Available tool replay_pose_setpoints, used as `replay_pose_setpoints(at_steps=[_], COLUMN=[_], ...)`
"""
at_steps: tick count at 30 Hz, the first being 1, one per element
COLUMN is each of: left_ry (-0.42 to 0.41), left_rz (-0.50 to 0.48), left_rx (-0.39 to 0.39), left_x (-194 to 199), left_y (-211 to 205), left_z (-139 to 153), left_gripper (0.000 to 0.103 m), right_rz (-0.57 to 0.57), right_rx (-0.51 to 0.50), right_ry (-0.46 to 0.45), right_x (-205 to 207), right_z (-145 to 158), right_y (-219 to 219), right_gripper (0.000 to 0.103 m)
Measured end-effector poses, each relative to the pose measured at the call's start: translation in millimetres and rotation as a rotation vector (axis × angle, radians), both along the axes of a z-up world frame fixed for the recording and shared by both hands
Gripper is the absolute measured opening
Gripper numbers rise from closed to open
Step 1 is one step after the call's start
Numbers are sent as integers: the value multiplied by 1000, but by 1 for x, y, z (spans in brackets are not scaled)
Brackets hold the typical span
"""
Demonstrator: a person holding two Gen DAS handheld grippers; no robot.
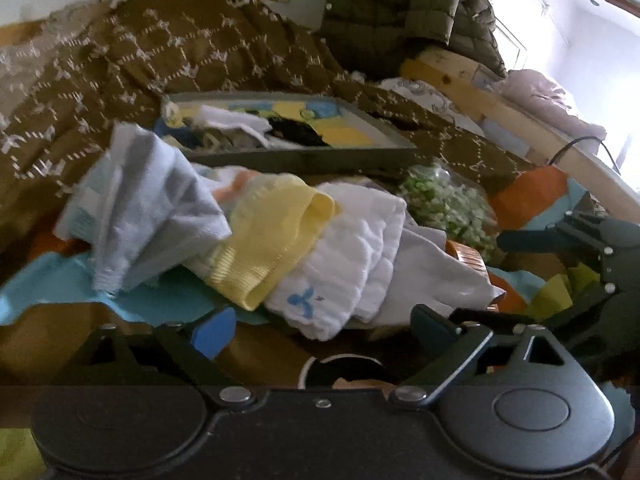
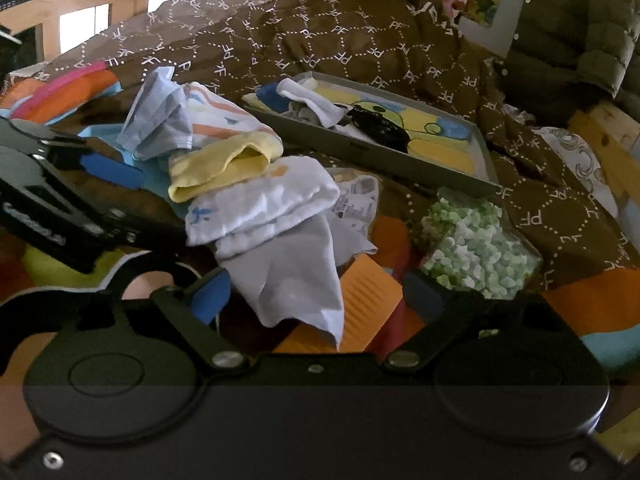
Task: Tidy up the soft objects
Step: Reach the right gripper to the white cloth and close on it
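A heap of small cloths lies on the bed: a pale blue cloth [image 1: 152, 200] [image 2: 160, 120], a yellow sock [image 1: 272, 240] [image 2: 224, 168], a white cloth with a blue mark [image 1: 352, 264] [image 2: 264, 204] and a grey cloth [image 1: 444, 268] [image 2: 296, 272]. My left gripper [image 1: 324, 328] is open at the near end of the white cloth, its pads clear of it. My right gripper [image 2: 316, 294] is open astride the grey cloth's hanging corner, not pressing on it. Each gripper also shows at the edge of the other's view, the left gripper [image 2: 94, 156] low beside the heap.
Behind the heap, a grey tray [image 1: 300, 158] [image 2: 372, 156] holds a white sock and a black item. A clear bag of green and white pieces [image 1: 448, 204] [image 2: 476, 248] lies right, an orange ribbed thing [image 2: 368, 300] under the grey cloth. Brown patterned bedspread [image 2: 320, 40], green jacket [image 2: 580, 32].
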State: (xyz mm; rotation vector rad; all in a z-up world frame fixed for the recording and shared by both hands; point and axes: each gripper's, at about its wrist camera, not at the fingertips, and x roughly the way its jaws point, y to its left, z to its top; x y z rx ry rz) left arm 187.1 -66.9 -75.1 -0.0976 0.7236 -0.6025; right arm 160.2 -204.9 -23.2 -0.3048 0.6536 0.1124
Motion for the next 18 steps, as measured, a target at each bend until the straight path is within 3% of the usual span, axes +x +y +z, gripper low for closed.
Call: replay_pose_setpoints(at_steps=[9,18], left_ry=[80,154], left_rz=[7,25], left_rx=[-74,-119], left_x=[16,25], left_y=[-8,-7], left_z=[-10,-18], left_gripper=[67,43], right_rz=[38,13], right_rx=[-18,-37], right_ry=[53,74], right_x=[2,7], right_z=[-11,-18], right_y=[6,7], right_gripper=[60,52])
